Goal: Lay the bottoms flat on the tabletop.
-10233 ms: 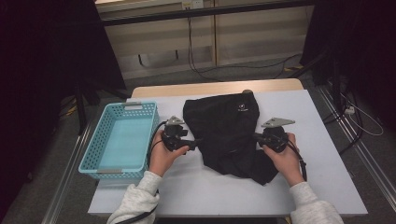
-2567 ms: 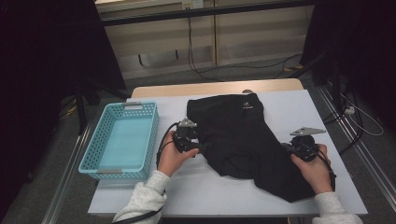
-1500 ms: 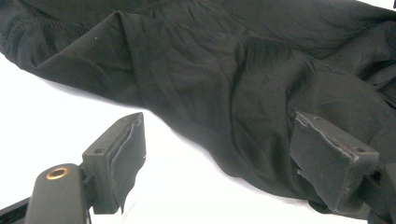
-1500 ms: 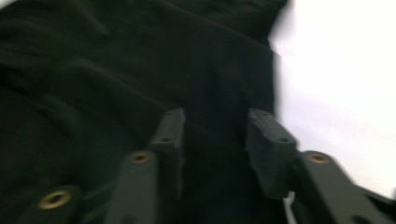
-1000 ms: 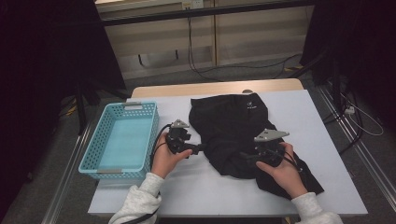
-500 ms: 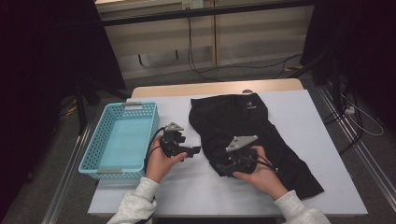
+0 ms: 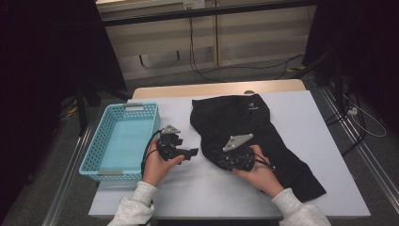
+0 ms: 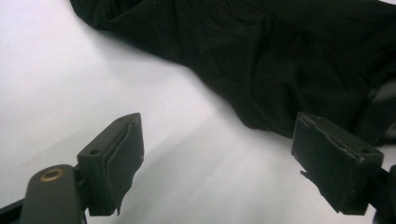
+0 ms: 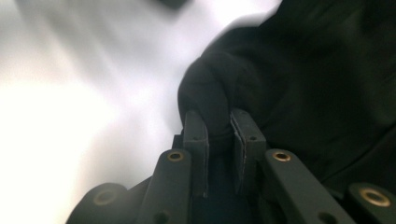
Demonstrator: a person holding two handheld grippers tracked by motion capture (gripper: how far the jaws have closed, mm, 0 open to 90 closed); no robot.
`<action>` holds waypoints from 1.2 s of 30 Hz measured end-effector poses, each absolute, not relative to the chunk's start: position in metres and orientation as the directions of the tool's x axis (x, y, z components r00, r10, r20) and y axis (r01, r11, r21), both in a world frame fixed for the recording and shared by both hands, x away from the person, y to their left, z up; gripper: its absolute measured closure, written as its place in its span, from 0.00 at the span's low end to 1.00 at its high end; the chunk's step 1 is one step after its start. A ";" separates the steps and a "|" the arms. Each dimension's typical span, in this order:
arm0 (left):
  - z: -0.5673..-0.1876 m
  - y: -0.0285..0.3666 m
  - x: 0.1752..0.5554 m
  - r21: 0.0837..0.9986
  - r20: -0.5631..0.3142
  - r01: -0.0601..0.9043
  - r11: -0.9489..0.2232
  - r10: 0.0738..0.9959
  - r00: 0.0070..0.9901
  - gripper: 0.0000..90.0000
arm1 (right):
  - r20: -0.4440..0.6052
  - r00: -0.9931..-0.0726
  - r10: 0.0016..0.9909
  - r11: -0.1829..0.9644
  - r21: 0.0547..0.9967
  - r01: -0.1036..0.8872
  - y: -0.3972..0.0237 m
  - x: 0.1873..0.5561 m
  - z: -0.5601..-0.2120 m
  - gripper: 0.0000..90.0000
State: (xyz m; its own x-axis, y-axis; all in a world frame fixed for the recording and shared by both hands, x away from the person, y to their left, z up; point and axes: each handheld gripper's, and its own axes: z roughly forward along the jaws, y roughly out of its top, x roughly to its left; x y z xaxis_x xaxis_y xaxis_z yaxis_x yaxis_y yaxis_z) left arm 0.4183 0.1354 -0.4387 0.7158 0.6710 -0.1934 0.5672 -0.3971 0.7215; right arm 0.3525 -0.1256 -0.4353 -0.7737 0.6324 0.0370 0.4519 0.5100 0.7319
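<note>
Black garment (image 7: 263,136) lies on the surface (image 7: 324,117); right tool (image 9: 219,128), just closing, pinches its fold; left tool (image 8: 219,154) gapes wide, empty.

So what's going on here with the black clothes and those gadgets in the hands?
A person at a white table is working on a black garment with a hand-held gripper in each hand. The right gripper has just been closing and now pinches a bunched fold at the garment's near left edge. The left gripper is held open over bare table beside the garment, with nothing between its jaws. A light blue basket sits at the left with nothing in it.
</note>
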 end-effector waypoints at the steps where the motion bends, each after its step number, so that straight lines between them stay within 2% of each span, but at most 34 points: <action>1: -0.439 0.135 0.418 0.721 -0.196 0.570 -0.395 0.673 0.713 0.19 | 0.061 -0.765 0.641 0.468 0.759 0.453 -0.129 0.355 -0.431 0.87; 4: -0.439 0.136 0.417 0.720 -0.195 0.570 -0.396 0.673 0.714 0.19 | 0.152 -0.693 0.705 0.291 0.829 0.478 -0.154 0.366 -0.418 0.87; 7: -0.440 0.137 0.417 0.720 -0.197 0.573 -0.393 0.676 0.710 0.19 | 0.185 -0.608 0.772 0.209 0.829 0.519 -0.178 0.377 -0.420 0.87; 12: -0.440 0.137 0.417 0.717 -0.194 0.573 -0.398 0.675 0.712 0.19 | 0.163 -0.541 0.825 0.230 0.777 0.586 -0.194 0.388 -0.438 0.86; 16: -0.440 0.135 0.415 0.718 -0.195 0.569 -0.399 0.670 0.716 0.19 | 0.146 -0.548 0.824 0.260 0.762 0.594 -0.189 0.391 -0.443 0.86; 18: -0.440 0.134 0.415 0.720 -0.196 0.569 -0.398 0.670 0.716 0.19 | 0.104 -0.555 0.826 0.293 0.761 0.579 -0.185 0.390 -0.443 0.83; 23: -0.439 0.131 0.415 0.724 -0.190 0.561 -0.401 0.665 0.722 0.19 | 0.060 -0.541 0.839 0.320 0.749 0.580 -0.186 0.389 -0.445 0.70; 29: -0.443 0.119 0.413 0.721 -0.192 0.548 -0.425 0.636 0.747 0.21 | 0.059 -0.506 0.861 0.278 0.778 0.564 -0.189 0.385 -0.438 0.45; 31: -0.444 0.112 0.413 0.726 -0.192 0.537 -0.430 0.623 0.758 0.22 | 0.051 -0.491 0.870 0.263 0.793 0.549 -0.191 0.382 -0.435 0.31; 36: -0.444 0.097 0.413 0.726 -0.189 0.519 -0.452 0.594 0.782 0.22 | 0.035 -0.496 0.867 0.259 0.819 0.512 -0.197 0.371 -0.428 0.25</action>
